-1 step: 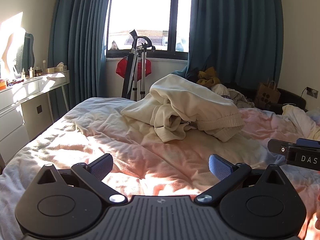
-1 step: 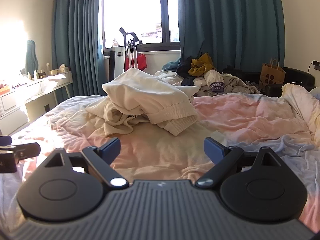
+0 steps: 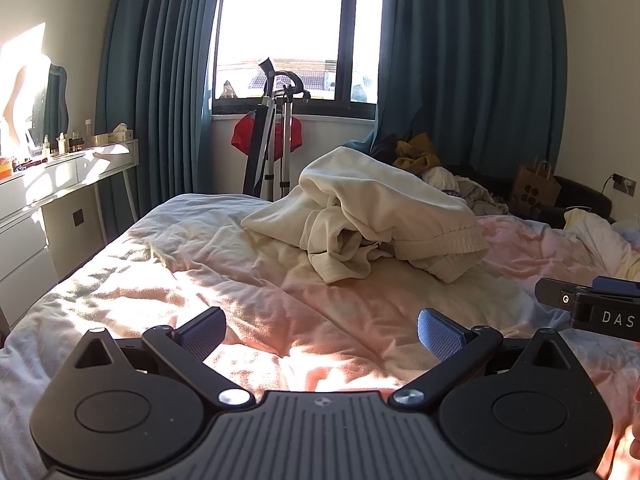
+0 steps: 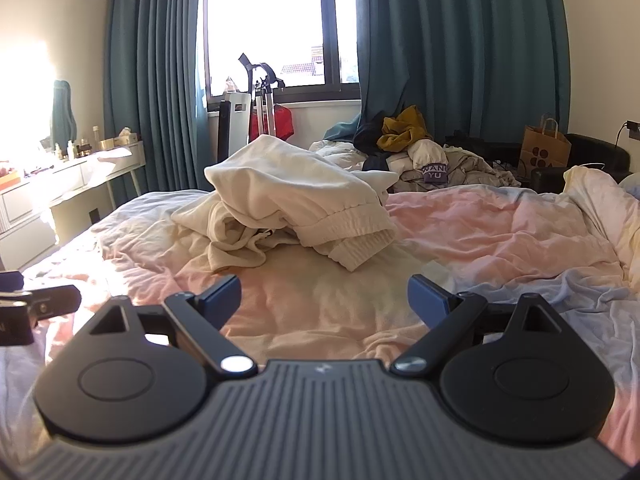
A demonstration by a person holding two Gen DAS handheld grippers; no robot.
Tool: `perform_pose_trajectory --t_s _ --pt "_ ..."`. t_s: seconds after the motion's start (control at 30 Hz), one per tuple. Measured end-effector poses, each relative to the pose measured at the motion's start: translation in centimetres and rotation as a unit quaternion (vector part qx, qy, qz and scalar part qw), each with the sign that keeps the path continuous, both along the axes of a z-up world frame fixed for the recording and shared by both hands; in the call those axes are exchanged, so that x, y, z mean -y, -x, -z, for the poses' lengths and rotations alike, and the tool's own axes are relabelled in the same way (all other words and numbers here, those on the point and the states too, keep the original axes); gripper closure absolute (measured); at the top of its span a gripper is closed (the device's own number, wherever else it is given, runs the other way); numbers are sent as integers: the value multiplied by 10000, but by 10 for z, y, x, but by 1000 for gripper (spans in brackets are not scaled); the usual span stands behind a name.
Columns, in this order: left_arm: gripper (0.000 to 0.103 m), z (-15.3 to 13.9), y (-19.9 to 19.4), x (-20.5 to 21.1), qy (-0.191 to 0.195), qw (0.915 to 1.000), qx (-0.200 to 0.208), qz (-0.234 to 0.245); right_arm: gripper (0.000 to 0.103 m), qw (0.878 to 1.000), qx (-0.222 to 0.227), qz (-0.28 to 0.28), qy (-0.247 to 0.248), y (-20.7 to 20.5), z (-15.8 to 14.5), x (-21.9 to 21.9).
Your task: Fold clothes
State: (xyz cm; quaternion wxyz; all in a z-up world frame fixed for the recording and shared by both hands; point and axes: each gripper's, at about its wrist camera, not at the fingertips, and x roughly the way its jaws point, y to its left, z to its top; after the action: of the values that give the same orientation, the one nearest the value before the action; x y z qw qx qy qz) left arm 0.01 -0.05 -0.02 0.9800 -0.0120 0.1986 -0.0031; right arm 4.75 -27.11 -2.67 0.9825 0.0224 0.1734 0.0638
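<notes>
Left wrist view: cream garment (image 3: 372,216) lay crumpled mid-bed (image 3: 248,300), well ahead of left claw (image 3: 322,330), pads apart.
Right claw (image 4: 324,298): apart, empty, garment beyond.

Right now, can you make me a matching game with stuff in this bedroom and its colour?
Things:
1. crumpled garment on the bed
2. curtains
3. paper bag
4. cloth hanging under the window

Colours:
A. red
B. brown
C. cream
D. teal

Pairs: 1-C, 2-D, 3-B, 4-A
</notes>
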Motion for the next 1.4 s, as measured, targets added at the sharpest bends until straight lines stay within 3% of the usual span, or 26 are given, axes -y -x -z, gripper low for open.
perform_pose_trajectory --t_s 0.77,1.4 --pt "0 0 2 7 -135 9998 -49 131 11 9999 -93 -62 12 -2 3 -1" --pt "0 4 2 7 -14 9996 -46 293 11 9999 -124 -70 7 -2 4 -1"
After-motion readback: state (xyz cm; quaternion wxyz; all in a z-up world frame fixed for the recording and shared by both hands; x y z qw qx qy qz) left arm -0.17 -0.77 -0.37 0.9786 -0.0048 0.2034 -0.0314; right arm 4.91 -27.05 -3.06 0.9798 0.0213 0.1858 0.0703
